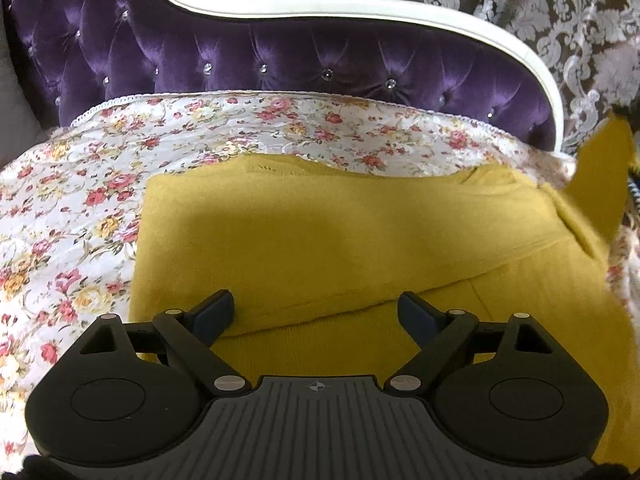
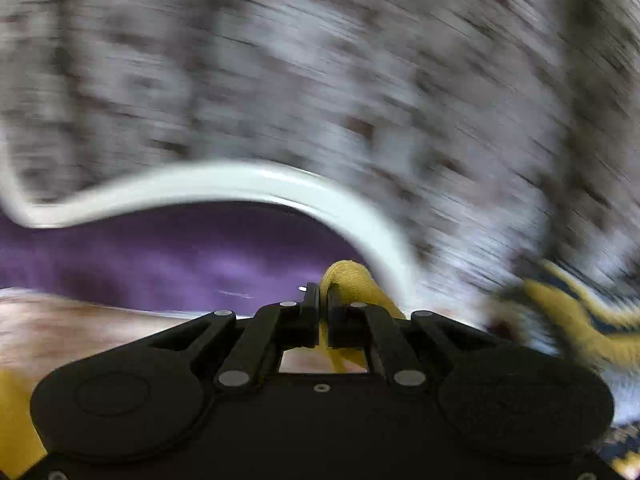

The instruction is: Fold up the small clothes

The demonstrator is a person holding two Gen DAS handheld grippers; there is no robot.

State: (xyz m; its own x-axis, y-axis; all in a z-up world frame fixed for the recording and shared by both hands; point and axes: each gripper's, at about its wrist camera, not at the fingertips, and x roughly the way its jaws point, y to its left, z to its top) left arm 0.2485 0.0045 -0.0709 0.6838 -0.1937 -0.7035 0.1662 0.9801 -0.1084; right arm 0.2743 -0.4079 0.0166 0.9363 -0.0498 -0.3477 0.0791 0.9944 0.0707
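A mustard-yellow knit garment [image 1: 340,240] lies spread on the floral quilt [image 1: 80,208], with one flap folded across it. My left gripper [image 1: 316,312] is open just above the garment's near part, holding nothing. At the right edge of the left wrist view a part of the garment [image 1: 600,168] is lifted off the quilt. My right gripper [image 2: 323,300] is shut on a fold of the yellow garment [image 2: 348,276] and holds it up in front of the headboard. The right wrist view is heavily blurred.
A purple tufted headboard [image 1: 280,56] with a white curved frame [image 1: 360,12] stands behind the bed; it also shows in the right wrist view [image 2: 160,252]. Damask wallpaper [image 1: 520,8] is behind. A yellow and dark striped cloth [image 2: 580,320] lies at the right.
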